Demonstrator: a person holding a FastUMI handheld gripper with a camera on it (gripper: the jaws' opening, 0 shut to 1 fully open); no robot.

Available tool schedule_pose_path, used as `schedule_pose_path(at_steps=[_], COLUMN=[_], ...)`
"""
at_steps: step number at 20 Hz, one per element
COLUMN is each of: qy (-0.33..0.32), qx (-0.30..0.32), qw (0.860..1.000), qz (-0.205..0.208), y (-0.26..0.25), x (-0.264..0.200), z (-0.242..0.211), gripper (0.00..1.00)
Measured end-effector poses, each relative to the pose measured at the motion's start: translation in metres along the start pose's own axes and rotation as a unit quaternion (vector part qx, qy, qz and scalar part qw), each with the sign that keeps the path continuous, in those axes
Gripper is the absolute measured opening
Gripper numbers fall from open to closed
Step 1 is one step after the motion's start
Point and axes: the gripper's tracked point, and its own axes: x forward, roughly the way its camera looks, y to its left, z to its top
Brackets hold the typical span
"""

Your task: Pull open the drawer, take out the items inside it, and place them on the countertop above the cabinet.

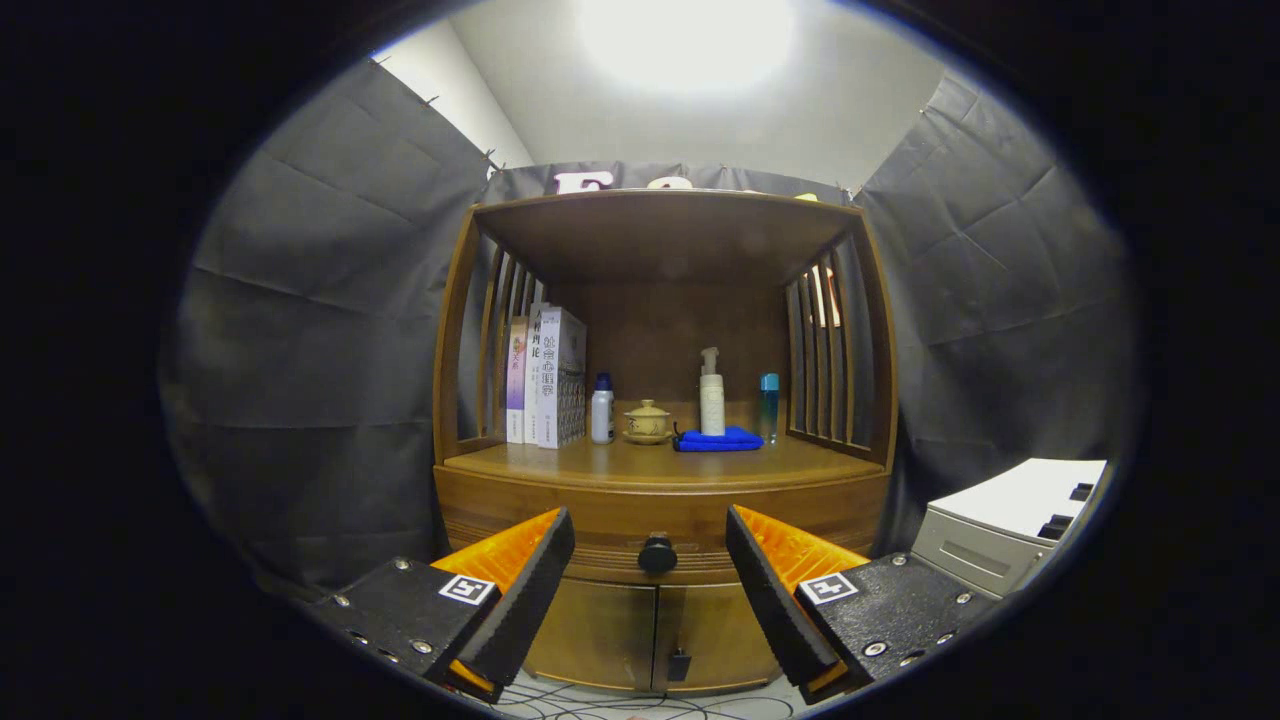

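Observation:
A wooden cabinet (660, 500) stands ahead, its drawer (600, 530) closed under the countertop (650, 462). A round black knob (657, 554) sits at the drawer's middle. My gripper (650, 565) is open, its two orange-and-black fingers (535, 585) spread wide with the knob framed between the tips, still some way beyond them. Nothing is held. The drawer's contents are hidden.
On the countertop stand several books (545, 378), a white bottle (602, 410), a small ceramic pot (647, 422), a pump bottle (711, 395) on a blue cloth (718, 439) and a teal bottle (768, 405). A white box (1010, 520) sits right of the cabinet. Cables (640, 705) lie on the floor.

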Motion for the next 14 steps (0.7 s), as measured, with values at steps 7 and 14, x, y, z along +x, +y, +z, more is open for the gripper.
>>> schedule_pose_path(at_steps=[7, 14], qy=[0.037, 0.082], qx=[0.017, 0.015], qw=[0.999, 0.997], qz=[-0.005, 0.001], y=[0.001, 0.000], x=[0.052, 0.091], z=[-0.032, -0.076], gripper=[0.95, 0.95])
